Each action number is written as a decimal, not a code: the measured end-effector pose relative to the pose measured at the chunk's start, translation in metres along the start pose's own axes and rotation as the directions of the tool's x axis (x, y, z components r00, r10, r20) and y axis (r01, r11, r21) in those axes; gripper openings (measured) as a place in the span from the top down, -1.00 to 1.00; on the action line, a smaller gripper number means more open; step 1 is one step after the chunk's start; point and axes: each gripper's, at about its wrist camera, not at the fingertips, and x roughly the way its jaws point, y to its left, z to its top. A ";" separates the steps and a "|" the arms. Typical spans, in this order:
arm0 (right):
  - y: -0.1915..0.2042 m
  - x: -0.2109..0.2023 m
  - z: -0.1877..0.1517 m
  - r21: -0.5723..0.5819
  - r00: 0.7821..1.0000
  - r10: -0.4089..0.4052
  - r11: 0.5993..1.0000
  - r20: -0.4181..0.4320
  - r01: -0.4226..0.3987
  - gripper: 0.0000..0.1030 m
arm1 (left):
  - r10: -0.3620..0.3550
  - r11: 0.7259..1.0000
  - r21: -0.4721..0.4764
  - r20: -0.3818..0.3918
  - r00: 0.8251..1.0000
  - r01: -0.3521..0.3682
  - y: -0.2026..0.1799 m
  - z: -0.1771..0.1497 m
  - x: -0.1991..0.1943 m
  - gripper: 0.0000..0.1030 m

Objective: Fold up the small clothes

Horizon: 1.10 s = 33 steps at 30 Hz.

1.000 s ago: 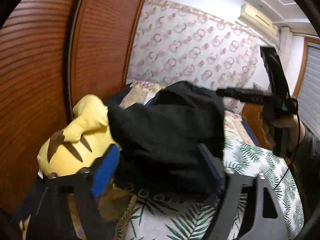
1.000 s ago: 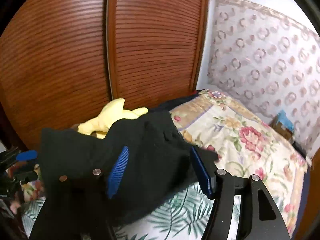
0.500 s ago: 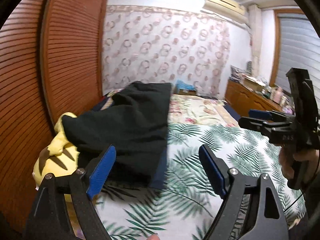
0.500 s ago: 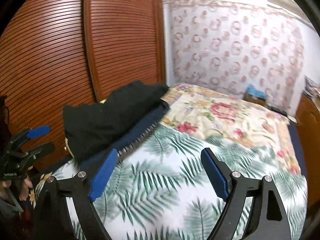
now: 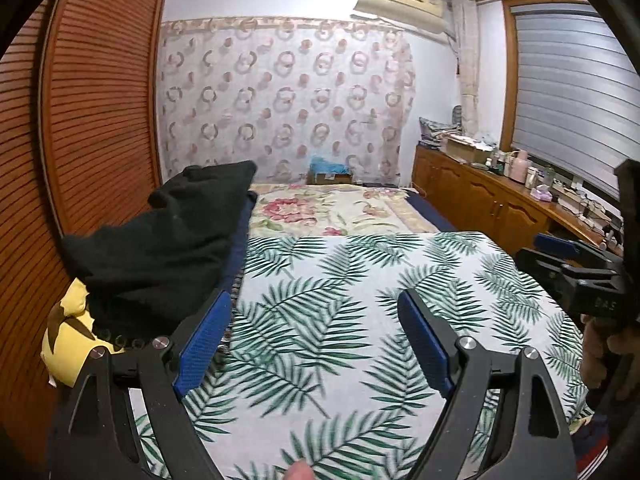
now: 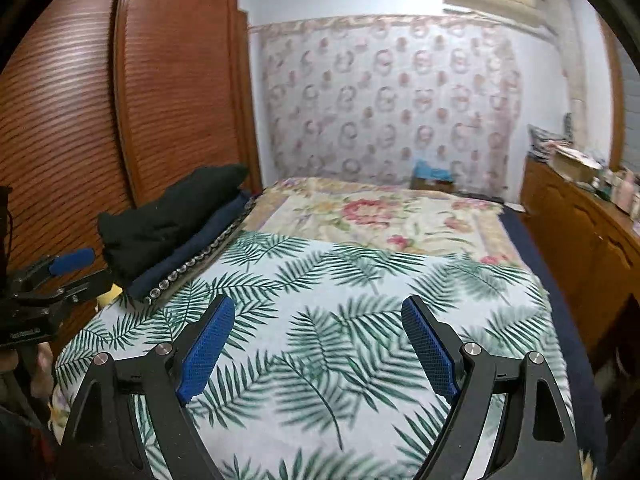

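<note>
Two sets of hand-held tongs hover over a bed (image 5: pixel 460 264) spread with a palm-leaf sheet (image 5: pixel 320 320). The left tongs (image 5: pixel 314 344) stand wide open with nothing between their blue pads (image 5: pixel 204 344), and the right tongs (image 6: pixel 318 346) are likewise spread wide and empty above the leaf print. The folded black garment (image 5: pixel 168 240) lies at the left edge of the bed, on top of a folded navy cloth (image 6: pixel 188 248) whose near edge shows a row of pale beads or studs. Under the near end of the black garment a yellow plush toy (image 5: pixel 68 332) with brown marks sticks out, close to the slatted wooden wardrobe doors (image 5: pixel 92 120) on the left. Farther along the bed lies a floral quilt (image 5: pixel 340 208), and beyond it a curtain printed with rings (image 5: pixel 280 96) covers the far wall. A wooden sideboard (image 5: pixel 500 200) crowded with small items runs along the right side under a shuttered window (image 5: pixel 576 88). Each view catches the other tongs at its edge, held in a hand (image 5: pixel 600 352).
</note>
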 end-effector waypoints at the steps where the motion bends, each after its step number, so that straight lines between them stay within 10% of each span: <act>1: 0.001 -0.008 -0.005 0.010 1.000 -0.013 1.000 0.012 0.013 -0.68 | -0.001 1.000 0.002 0.002 1.000 0.001 -0.004 0.002 -0.002 -0.66; 33: 0.029 -0.056 -0.057 0.084 0.986 -0.133 0.989 0.096 0.125 -0.68 | 0.013 1.000 0.016 0.045 0.999 -0.014 -0.033 0.008 -0.020 -0.66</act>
